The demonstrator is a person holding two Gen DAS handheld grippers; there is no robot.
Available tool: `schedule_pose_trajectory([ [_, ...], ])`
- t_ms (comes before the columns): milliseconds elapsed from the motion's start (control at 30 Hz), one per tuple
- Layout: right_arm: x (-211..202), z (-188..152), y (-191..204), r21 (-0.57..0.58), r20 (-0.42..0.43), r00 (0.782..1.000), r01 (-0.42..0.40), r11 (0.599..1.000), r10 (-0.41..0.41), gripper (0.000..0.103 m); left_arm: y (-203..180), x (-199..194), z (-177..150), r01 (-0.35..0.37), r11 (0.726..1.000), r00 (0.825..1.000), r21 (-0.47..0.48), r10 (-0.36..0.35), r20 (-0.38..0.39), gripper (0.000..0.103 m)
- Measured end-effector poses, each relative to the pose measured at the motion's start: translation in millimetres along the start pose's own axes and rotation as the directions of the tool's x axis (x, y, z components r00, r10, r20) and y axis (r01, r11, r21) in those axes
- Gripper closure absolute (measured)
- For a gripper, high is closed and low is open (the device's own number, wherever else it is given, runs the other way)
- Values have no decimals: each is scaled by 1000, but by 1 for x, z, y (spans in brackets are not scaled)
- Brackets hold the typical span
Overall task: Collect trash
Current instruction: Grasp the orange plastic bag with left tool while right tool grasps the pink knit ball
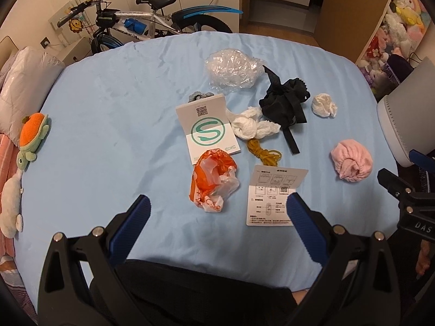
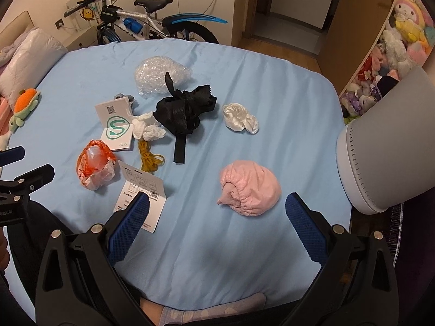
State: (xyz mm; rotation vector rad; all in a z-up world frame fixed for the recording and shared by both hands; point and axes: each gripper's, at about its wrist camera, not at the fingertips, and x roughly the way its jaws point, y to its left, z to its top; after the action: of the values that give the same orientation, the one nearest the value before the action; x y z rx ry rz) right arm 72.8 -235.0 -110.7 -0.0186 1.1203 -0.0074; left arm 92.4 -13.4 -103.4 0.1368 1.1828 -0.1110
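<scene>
Both the left tongs (image 1: 218,206) and right tongs (image 2: 217,203) hover spread and empty over the light-blue bed (image 1: 108,125). Trash lies mid-bed: a crumpled orange-and-white plastic bag (image 1: 213,180), just beside a folded white instruction leaflet (image 1: 274,195), and a wadded white tissue (image 1: 251,126).

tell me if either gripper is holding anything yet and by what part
Nothing is held. The left gripper and right gripper both hang open above the blue sheet, with nothing between their pads.
</scene>
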Motion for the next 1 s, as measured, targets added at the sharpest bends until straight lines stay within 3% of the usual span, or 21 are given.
schedule_pose_trajectory([
  [433, 95, 11, -20, 26, -129, 991, 49, 998, -45, 7, 10, 101, 13, -30, 999, 986, -15, 28, -164, 4],
  [667, 126, 6, -29, 25, -198, 978, 67, 997, -61, 10, 12, 141, 16, -28, 999, 976, -20, 23, -216, 7],
  [733, 130, 4, -29, 13, -209, 975, 74, 997, -70, 12, 12, 149, 15, -23, 1000, 973, -20, 17, -230, 20],
  [767, 131, 3, -28, 5, -214, 974, 78, 997, -76, 14, 13, 154, 14, -11, 1000, 968, -28, 3, -250, 39],
  [867, 133, 1, -25, -28, -218, 970, 100, 995, -103, 22, 17, 159, 12, 2, 999, 968, -42, -13, -252, 41],
  [900, 132, 0, -24, -39, -217, 969, 114, 993, -120, 31, 16, 157, 12, 4, 999, 969, -34, -12, -246, 44],
  [1000, 130, -1, -25, -43, -221, 969, 108, 993, -115, 45, 18, 154, 10, 8, 999, 972, -34, -16, -232, 52],
])
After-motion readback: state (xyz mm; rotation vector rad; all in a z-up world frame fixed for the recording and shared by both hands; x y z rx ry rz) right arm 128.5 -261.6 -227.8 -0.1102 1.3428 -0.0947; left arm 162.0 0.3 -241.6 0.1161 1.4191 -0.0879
